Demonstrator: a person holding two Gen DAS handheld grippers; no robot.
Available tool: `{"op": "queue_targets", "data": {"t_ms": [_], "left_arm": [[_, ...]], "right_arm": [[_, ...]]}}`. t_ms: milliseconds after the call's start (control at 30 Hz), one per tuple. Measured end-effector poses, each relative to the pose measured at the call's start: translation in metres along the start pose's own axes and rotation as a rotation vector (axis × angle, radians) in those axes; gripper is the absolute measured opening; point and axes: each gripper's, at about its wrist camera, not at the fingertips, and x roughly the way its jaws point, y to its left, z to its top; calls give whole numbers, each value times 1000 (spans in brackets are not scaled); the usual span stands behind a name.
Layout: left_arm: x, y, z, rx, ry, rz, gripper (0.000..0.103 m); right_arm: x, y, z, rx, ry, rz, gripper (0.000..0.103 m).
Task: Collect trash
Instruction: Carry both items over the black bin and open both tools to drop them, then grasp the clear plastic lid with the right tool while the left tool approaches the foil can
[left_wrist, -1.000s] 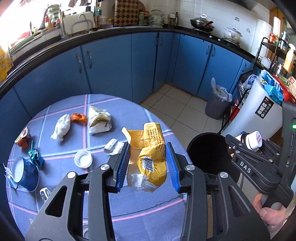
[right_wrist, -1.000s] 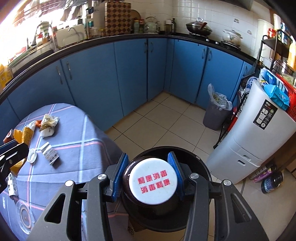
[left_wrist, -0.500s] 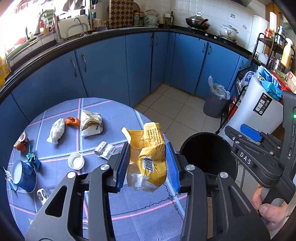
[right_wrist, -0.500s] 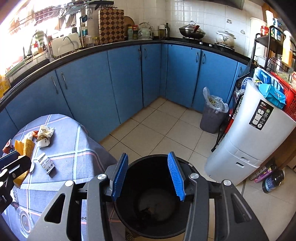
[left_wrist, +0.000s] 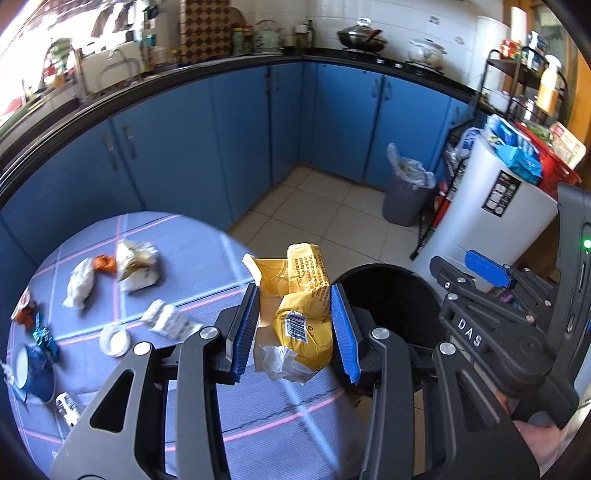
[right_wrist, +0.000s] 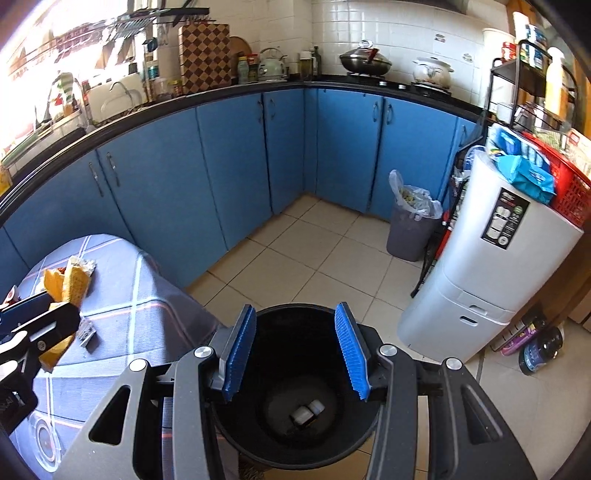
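Yellow wrapper (left_wrist: 301, 314) sits clamped in the left gripper (left_wrist: 295, 328) above the table (left_wrist: 207, 251), black bin (left_wrist: 391, 295) just beside. Right wrist: right gripper (right_wrist: 295, 350) gapes empty over that bin (right_wrist: 273, 443), a small bottle (right_wrist: 307, 410) lying inside.

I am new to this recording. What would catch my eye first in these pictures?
The yellow bag stands out, held between the blue jaws of the left gripper over the table's edge. Beside the table stands the black bin, with the open right gripper above it and a small bottle at its bottom.
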Motion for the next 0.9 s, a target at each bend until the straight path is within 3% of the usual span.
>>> {"op": "queue_targets", "data": {"t_ms": [233, 300, 533, 900], "left_arm": [[19, -37, 13, 31, 12, -83, 52], [21, -41, 17, 23, 3, -92, 76], [28, -41, 20, 6, 10, -90, 76], [9, -24, 11, -11, -9, -57, 76]], "right_arm": [[-11, -36, -1, 43, -25, -69, 44], [-12, -46, -2, 59, -25, -82, 44], [-10, -58, -7, 87, -8, -89, 44], [-18, -29, -12, 37, -2, -52, 44]]}}
